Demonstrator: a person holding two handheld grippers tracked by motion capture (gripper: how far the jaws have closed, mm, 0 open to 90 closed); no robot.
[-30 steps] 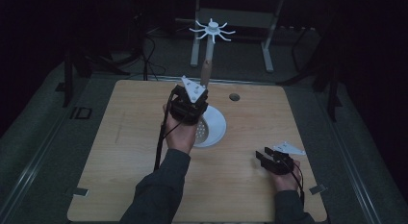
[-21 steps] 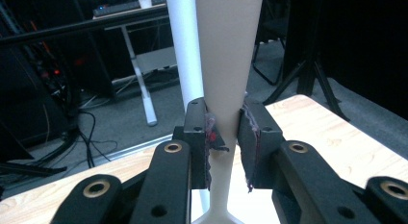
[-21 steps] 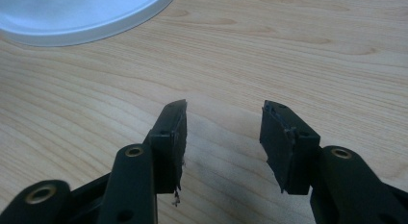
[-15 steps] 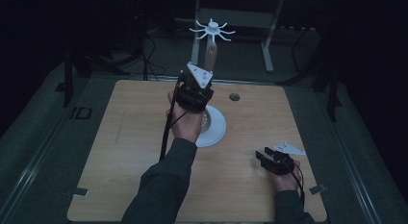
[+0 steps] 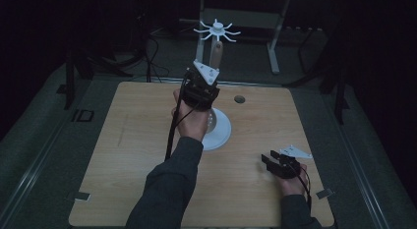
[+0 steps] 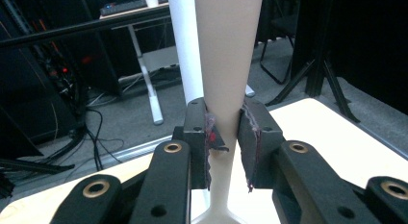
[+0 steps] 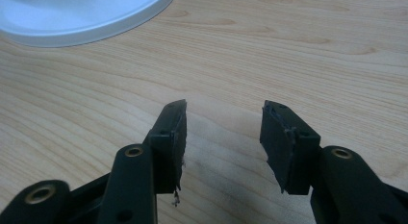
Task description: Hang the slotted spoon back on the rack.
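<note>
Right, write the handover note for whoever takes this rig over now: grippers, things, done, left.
Left gripper: shut on the beige tapered handle, raised above the table, beside the white post of the stand.
Right gripper: open, holds nothing, resting low over the table's near right.
White round base: mid-table, under the left hand.
Done: handle gripped and lifted.
Left: probably hanging it on the stand's top prongs.

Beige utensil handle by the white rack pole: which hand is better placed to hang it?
Left, probably: the left gripper is shut on the beige handle beside the rack pole; the right gripper rests open over the table.
</note>
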